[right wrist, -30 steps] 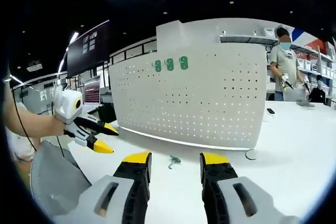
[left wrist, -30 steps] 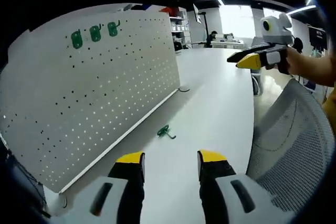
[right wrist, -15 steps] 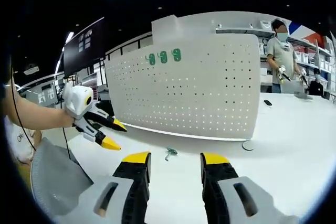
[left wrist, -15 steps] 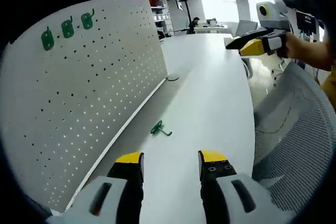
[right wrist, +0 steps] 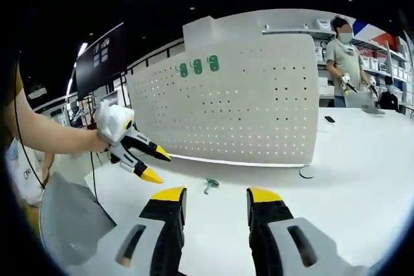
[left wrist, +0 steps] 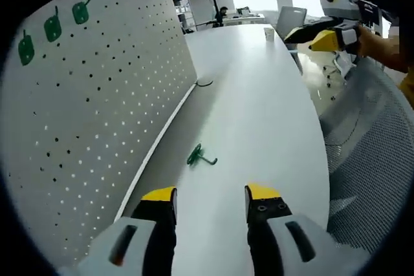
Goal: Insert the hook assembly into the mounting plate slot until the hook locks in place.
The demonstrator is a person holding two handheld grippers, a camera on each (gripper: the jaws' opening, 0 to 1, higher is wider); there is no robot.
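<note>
A small green hook (left wrist: 199, 156) lies loose on the white table (left wrist: 259, 114), close to the foot of the white pegboard (left wrist: 97, 95). My left gripper (left wrist: 210, 198) is open a short way behind the hook, nothing between its jaws. Three green hooks (left wrist: 52, 27) hang near the board's top edge. In the right gripper view the loose hook (right wrist: 210, 185) lies just ahead of my open right gripper (right wrist: 215, 198), the left gripper (right wrist: 147, 163) comes in from the left, and the pegboard (right wrist: 246, 114) stands behind with the hung hooks (right wrist: 196, 66).
A grey mesh chair (left wrist: 369, 172) stands at the table's right edge. The right gripper (left wrist: 320, 33) hovers far off at upper right in the left gripper view. A person (right wrist: 346, 63) stands beyond the pegboard. A round board foot (right wrist: 306, 172) rests on the table.
The left gripper has moved closer to the loose hook and the pegboard, which now looms larger. In the right gripper view the left gripper has come nearer the hook. The hook lies where it was.
</note>
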